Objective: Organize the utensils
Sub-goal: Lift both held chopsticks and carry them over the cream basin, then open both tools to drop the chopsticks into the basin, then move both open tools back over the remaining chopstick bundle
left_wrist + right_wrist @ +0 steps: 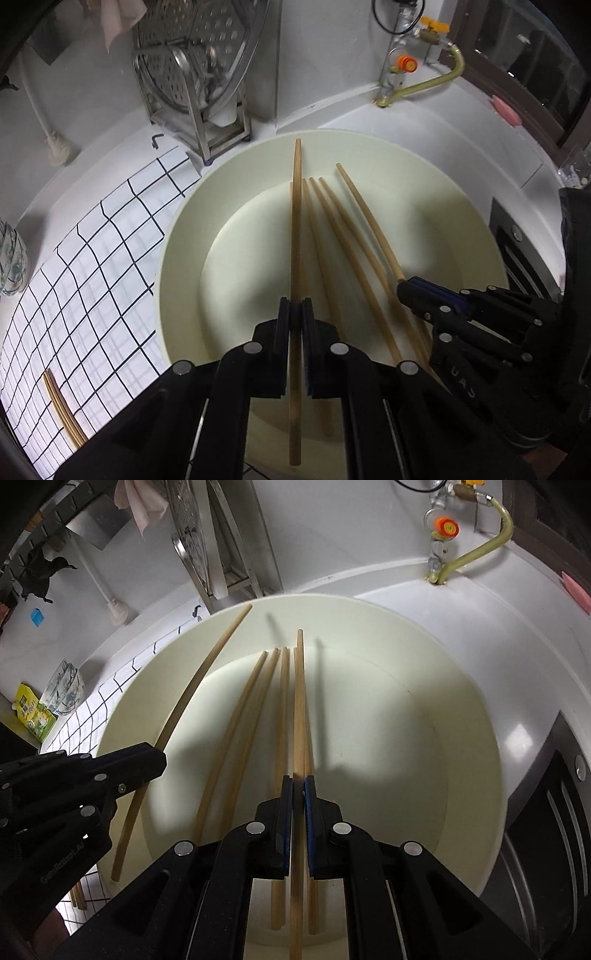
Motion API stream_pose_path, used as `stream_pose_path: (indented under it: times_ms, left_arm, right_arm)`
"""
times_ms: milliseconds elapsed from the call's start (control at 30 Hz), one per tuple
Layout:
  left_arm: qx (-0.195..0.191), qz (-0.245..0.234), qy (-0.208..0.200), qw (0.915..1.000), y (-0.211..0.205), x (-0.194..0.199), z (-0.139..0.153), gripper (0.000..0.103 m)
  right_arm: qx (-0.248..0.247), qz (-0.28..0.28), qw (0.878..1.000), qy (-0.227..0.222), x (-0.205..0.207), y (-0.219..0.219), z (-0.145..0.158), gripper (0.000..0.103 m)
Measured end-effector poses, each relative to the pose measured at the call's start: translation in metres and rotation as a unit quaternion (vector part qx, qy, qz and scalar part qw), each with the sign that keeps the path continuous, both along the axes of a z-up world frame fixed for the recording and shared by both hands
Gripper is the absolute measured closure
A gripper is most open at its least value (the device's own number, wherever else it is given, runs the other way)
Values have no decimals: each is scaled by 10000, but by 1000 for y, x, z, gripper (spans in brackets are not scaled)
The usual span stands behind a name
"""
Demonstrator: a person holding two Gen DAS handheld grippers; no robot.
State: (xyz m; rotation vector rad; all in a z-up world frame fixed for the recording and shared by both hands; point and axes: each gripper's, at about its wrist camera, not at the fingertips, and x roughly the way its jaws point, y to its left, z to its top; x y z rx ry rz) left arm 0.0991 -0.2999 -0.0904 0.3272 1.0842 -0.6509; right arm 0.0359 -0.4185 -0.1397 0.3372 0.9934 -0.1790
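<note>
Showing only leftward, perhaps two chopsticks on checked mat.

White counter, gridded mat, steel rack, dark window.

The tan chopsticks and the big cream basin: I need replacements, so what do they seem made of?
Tan chopstick held in the left gripper: likely bamboo or wood, matte; fine lengthwise grain shows. The right gripper holds another like it. Round cream basin: probably plastic, possibly enamel; smooth, uniform colour, soft sheen.
</note>
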Motion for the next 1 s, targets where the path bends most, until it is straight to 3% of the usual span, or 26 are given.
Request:
stream_pose_path:
  times_ms: [200,300,333,400,1000]
  left_arm:
    - [7,62,-18,10000,0,5,-3,95]
    - [-42,97,-15,9999,3,5,-3,83]
    - [-31,101,-42,9999,4,5,-2,75]
    - [-41,130,-90,9999,5,4,1,71]
    - [-161,560,-317,9978,70,4,34,62]
  right_arm:
    - [55,-26,10000,60,2,-2,-4,97]
    - [110,-49,9999,16,2,-4,-3,96]
    - [106,-70,9999,-1,2,-5,-2,95]
    - [100,-103,9999,-51,1,-5,1,87]
    - [-8,53,9995,-302,-1,31,34,85]
